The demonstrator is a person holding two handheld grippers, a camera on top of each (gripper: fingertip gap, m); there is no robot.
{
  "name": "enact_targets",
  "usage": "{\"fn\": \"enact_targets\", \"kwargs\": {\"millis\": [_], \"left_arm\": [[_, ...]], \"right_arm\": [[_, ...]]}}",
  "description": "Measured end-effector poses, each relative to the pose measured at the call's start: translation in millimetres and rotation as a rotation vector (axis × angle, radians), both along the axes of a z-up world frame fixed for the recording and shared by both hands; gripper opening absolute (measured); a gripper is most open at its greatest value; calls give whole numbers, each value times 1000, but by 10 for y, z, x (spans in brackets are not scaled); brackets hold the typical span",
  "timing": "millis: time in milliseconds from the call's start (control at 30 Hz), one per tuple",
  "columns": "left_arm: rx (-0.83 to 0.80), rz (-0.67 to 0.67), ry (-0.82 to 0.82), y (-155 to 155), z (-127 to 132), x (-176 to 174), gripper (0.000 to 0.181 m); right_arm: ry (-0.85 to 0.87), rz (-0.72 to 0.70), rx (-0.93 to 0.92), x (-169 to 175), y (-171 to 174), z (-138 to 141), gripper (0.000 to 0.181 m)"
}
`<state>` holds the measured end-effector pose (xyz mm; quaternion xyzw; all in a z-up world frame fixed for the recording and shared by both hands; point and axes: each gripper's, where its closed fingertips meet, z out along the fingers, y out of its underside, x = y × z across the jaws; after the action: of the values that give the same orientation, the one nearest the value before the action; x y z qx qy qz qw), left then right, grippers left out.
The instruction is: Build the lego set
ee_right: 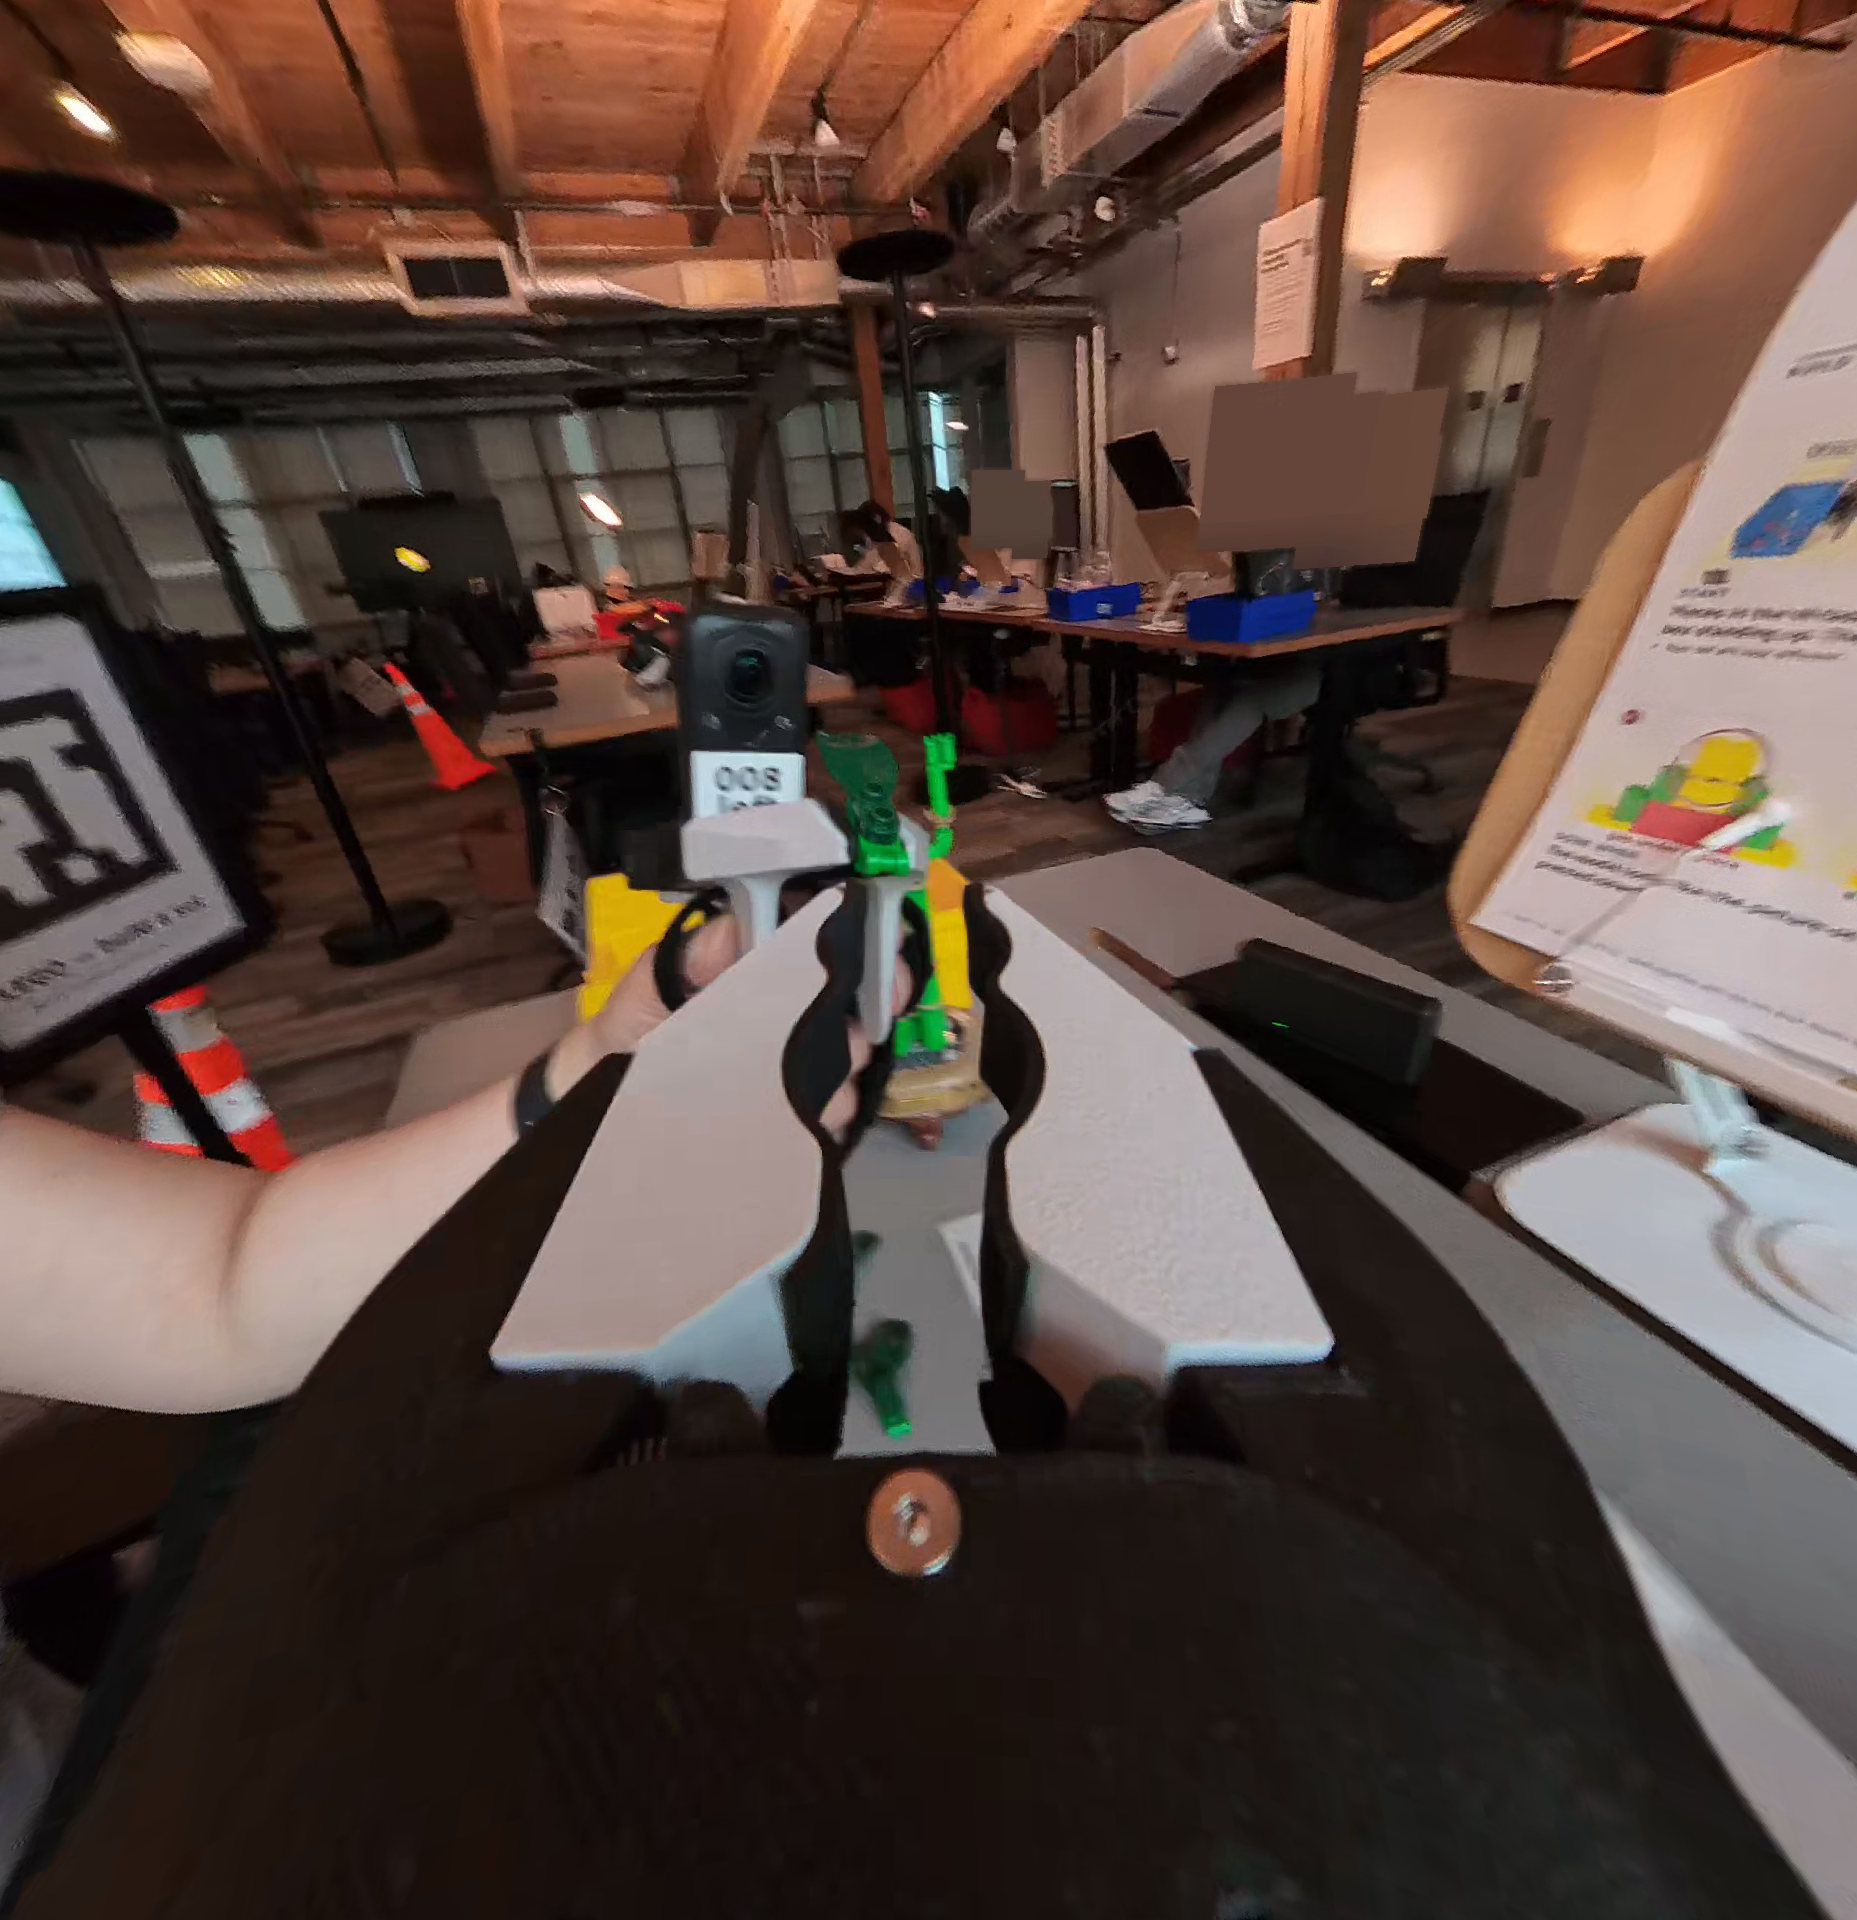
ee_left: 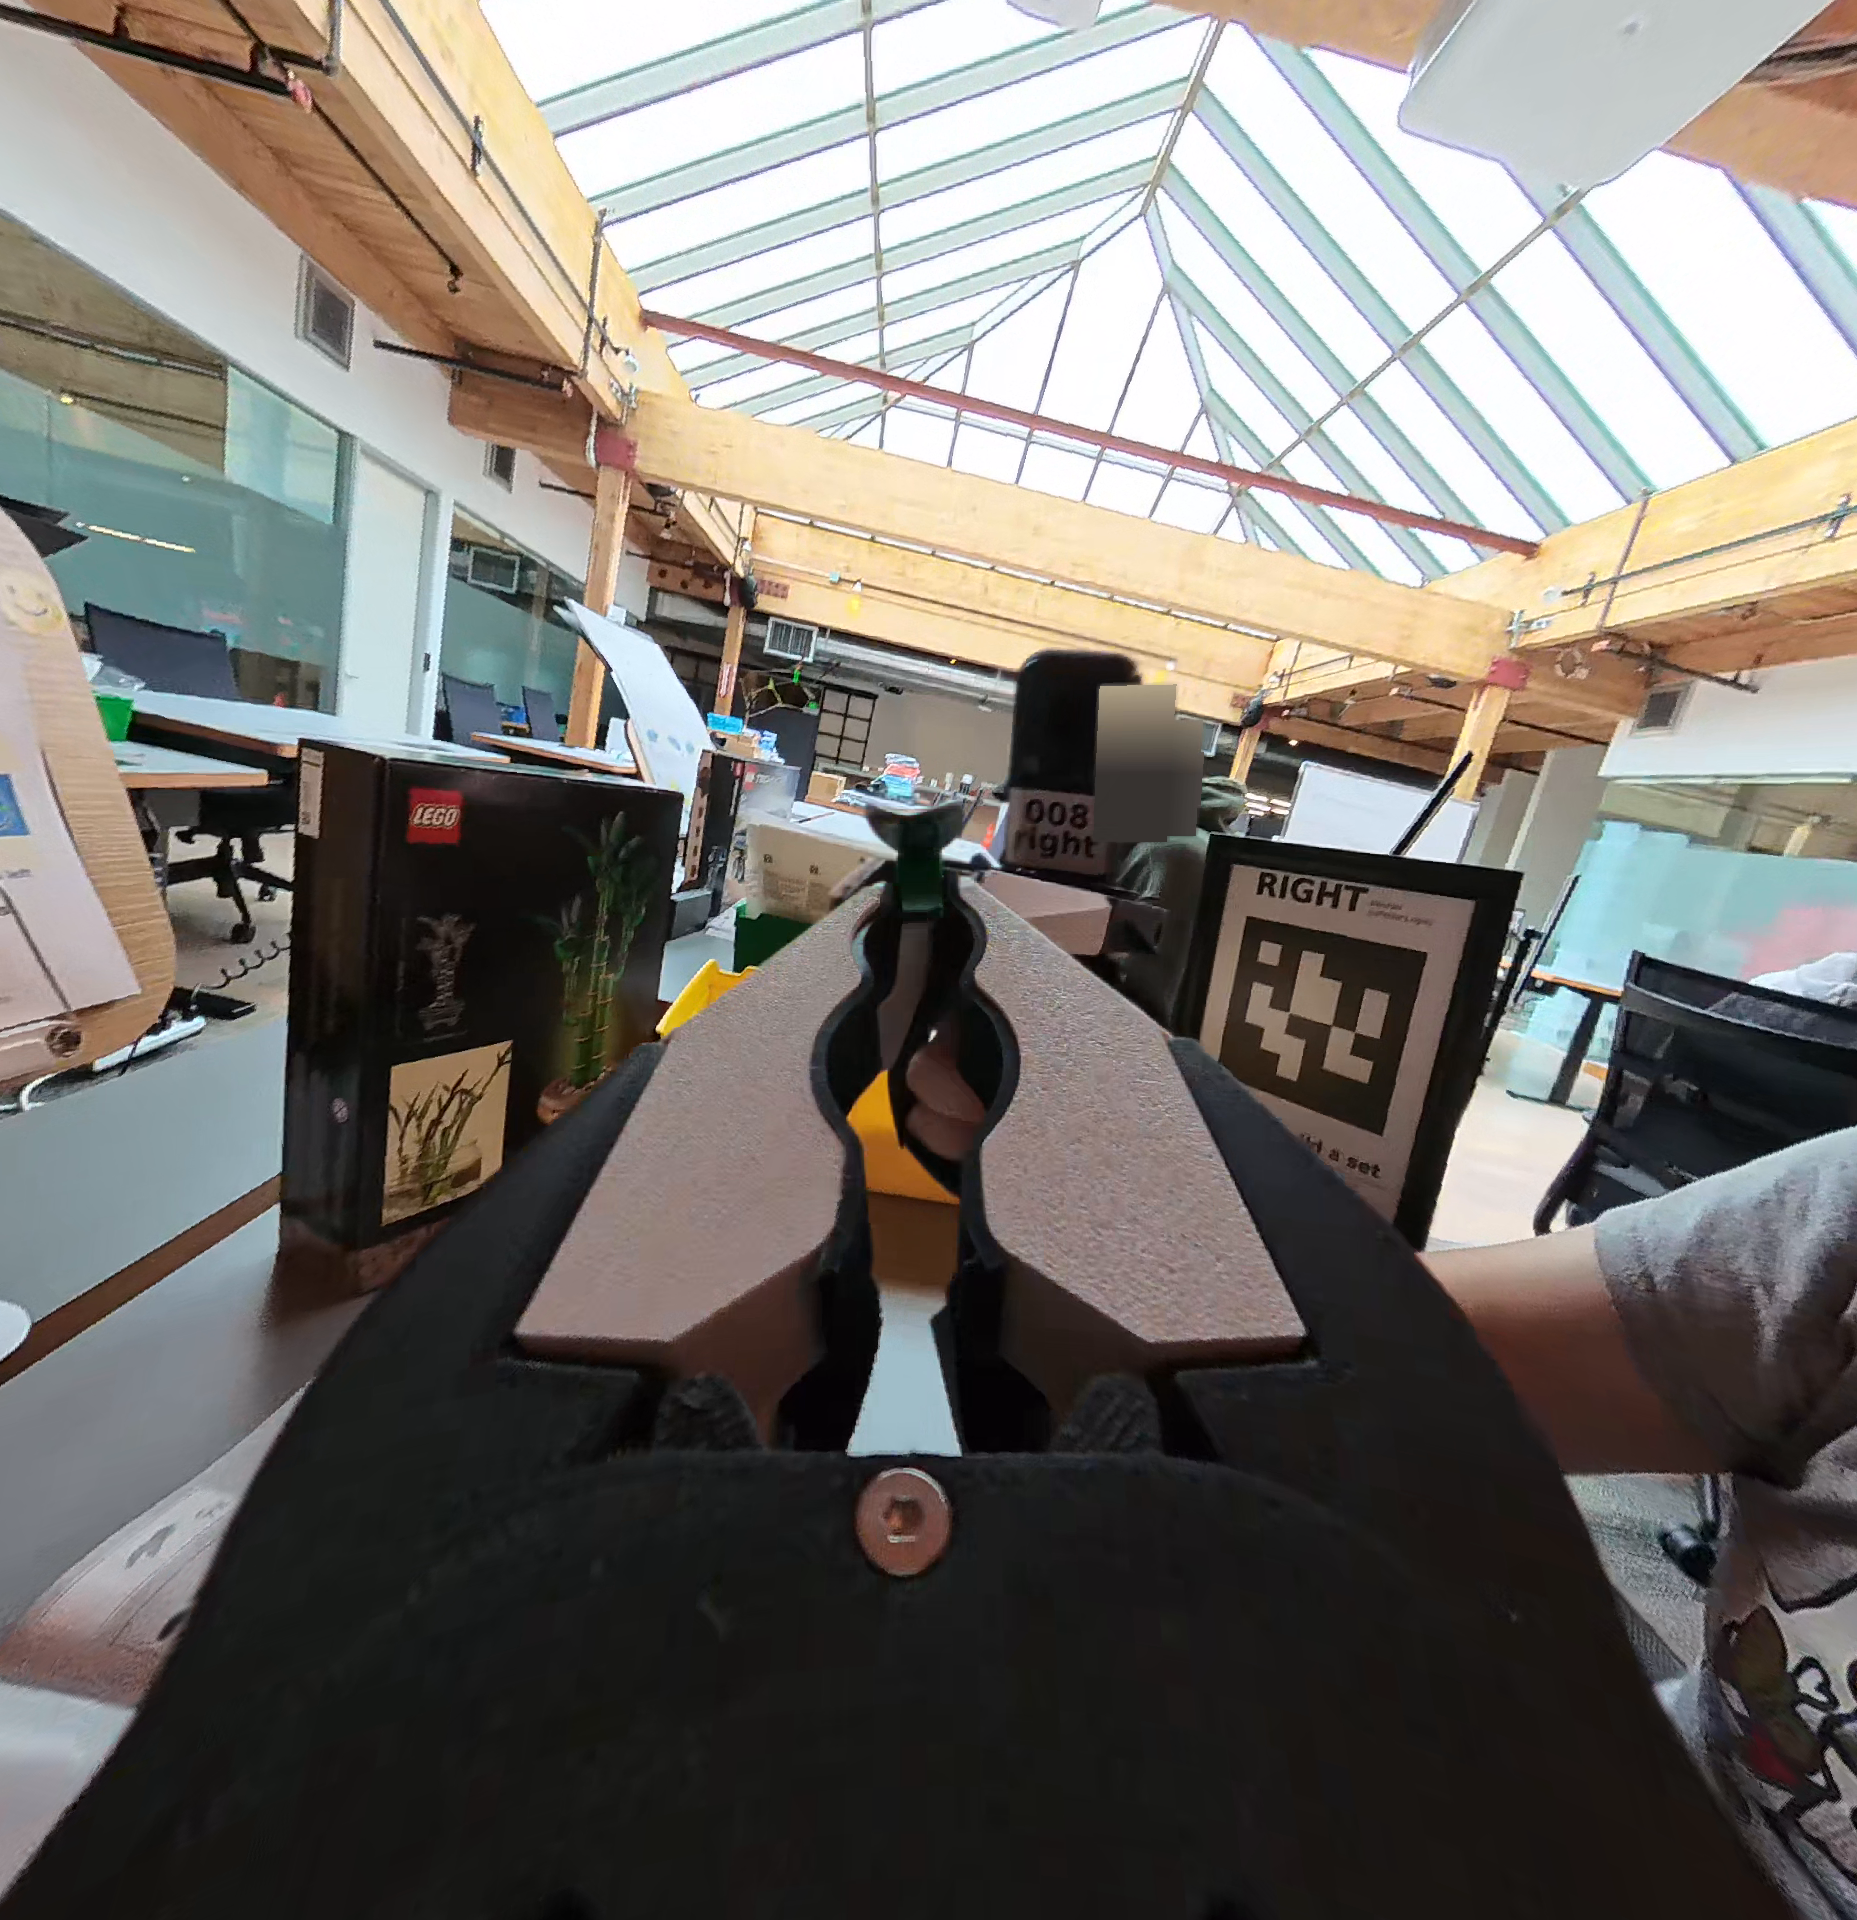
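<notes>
My left gripper [ee_left: 908, 906] is shut on a small bright green piece [ee_left: 916, 875] with a dark green leaf [ee_left: 908, 826] on top, held up in the air. In the right wrist view the same piece [ee_right: 874, 847] sits just past my right gripper [ee_right: 898, 906]. The right jaws stand a little apart on either side of it and of the left fingertip. The left gripper's camera body [ee_right: 745, 675] faces me. A green bamboo stalk model [ee_right: 939, 821] on a tan base [ee_right: 929, 1086] stands on the table behind. Loose green pieces [ee_right: 882, 1361] lie below.
A black set box [ee_left: 467, 987] stands at the left, and a yellow bin [ee_left: 893, 1143] lies behind the grippers. A framed marker sign [ee_left: 1329, 1018] stands to the right. A clipboard stand with an instruction sheet [ee_right: 1734, 779] and a black box [ee_right: 1329, 1008] stand on the grey table [ee_right: 1589, 1382]. The tips of both grippers are at nearly the same place.
</notes>
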<state>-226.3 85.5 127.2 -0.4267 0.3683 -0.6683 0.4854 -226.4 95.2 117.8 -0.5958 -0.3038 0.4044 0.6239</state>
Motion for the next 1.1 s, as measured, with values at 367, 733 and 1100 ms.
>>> {"fn": "enact_targets", "kwargs": {"millis": [367,733,1100], "left_arm": [[-1,-69,51,-95,-152,152,5],[-231,-326,218,-126,-454,146,43],[-414,-719,353,-465,-746,138,14]], "right_arm": [[350,172,-133,107,-129,-22,5],[-40,73,218,468,-385,-468,6],[-265,83,489,351,-615,-688,6]]}}
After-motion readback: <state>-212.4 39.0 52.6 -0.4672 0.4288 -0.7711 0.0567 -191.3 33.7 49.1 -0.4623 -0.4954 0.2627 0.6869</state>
